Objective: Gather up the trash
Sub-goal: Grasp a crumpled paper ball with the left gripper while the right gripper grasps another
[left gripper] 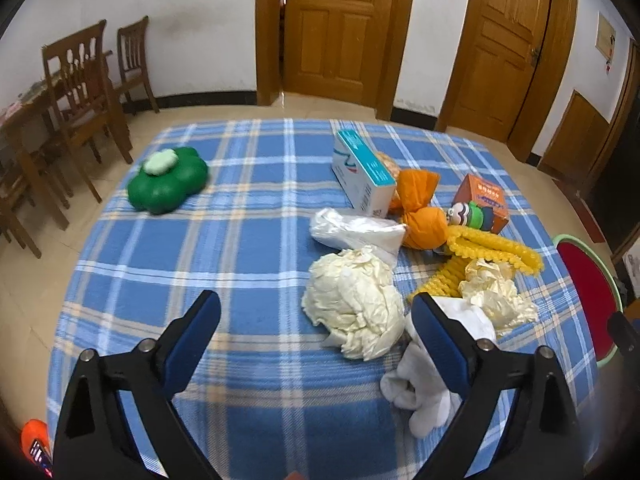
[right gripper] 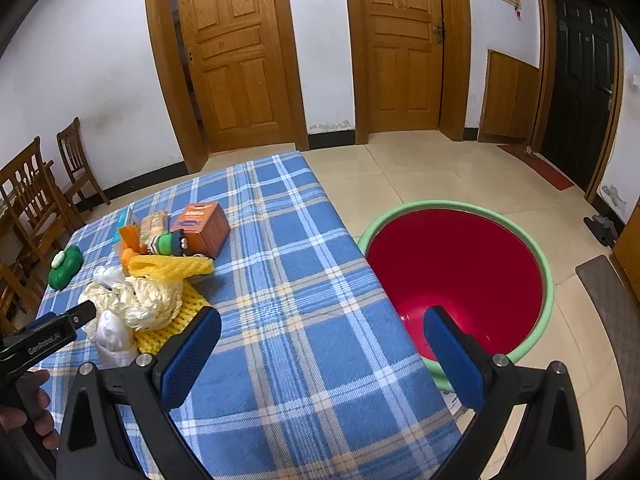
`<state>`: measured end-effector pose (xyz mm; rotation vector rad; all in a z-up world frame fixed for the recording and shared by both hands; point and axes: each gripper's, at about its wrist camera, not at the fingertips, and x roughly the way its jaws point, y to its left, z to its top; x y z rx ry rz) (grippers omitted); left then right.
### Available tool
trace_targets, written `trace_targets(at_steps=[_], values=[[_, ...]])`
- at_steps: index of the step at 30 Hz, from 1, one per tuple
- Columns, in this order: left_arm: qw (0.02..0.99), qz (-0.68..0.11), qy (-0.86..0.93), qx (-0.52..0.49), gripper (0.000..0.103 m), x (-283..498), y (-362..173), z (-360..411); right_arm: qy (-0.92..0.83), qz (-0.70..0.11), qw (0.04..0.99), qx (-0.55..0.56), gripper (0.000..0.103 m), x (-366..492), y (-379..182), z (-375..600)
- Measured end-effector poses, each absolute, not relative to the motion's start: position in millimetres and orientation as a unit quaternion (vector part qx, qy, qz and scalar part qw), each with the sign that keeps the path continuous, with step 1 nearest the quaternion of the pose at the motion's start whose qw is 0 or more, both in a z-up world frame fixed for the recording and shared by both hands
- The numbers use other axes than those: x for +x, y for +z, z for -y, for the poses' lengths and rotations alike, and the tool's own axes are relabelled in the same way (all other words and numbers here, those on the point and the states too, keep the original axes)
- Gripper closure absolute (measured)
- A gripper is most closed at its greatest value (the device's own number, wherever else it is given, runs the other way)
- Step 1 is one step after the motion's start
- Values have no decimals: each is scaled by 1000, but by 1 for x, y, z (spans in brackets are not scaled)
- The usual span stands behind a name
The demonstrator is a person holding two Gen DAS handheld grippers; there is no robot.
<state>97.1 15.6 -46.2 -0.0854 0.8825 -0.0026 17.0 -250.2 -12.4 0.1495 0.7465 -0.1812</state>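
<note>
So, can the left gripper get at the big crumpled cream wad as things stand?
Probably yes. The left gripper is open with nothing between its jaws, and the crumpled cream wad lies just ahead on the plaid cloth, top and near side uncovered. A white rag crowds the right finger.

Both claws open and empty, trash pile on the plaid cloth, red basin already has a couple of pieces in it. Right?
Not quite: the red basin holds nothing; the right wrist view shows its inside bare. The rest stands: the left claw and the right claw are open with nothing between the pads, and the trash pile lies on the plaid cloth.
</note>
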Motion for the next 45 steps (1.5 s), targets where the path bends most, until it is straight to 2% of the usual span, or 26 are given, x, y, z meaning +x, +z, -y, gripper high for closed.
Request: trace_targets(at_steps=[9,11,16,22,24,28,41,45], values=[[886,-459,-23,-57,17,118,-70,-9,-92,-371,921,76,0,34,-20,252],[884,-462,-33,-64,29,120,-73,-9,-90,-374,920,76,0,38,-21,250],[879,-467,-54,-79,41,124,-79,-12,-78,-381,918,76,0,46,-23,242],[878,-467,-56,-86,42,127,-80,-15,-63,-393,914,79,0,53,-28,231],[879,-466,-62,-88,46,127,-80,-17,-61,-396,913,76,0,53,-29,226],[879,-462,-66,-101,49,124,-78,-24,-56,-395,914,71,0,53,-27,216],[910,-410,-28,-63,49,109,-57,-56,-19,-408,909,80,0,69,-25,167],[914,-399,-26,-67,49,106,-58,-68,-18,-419,905,79,9,83,-31,152]])
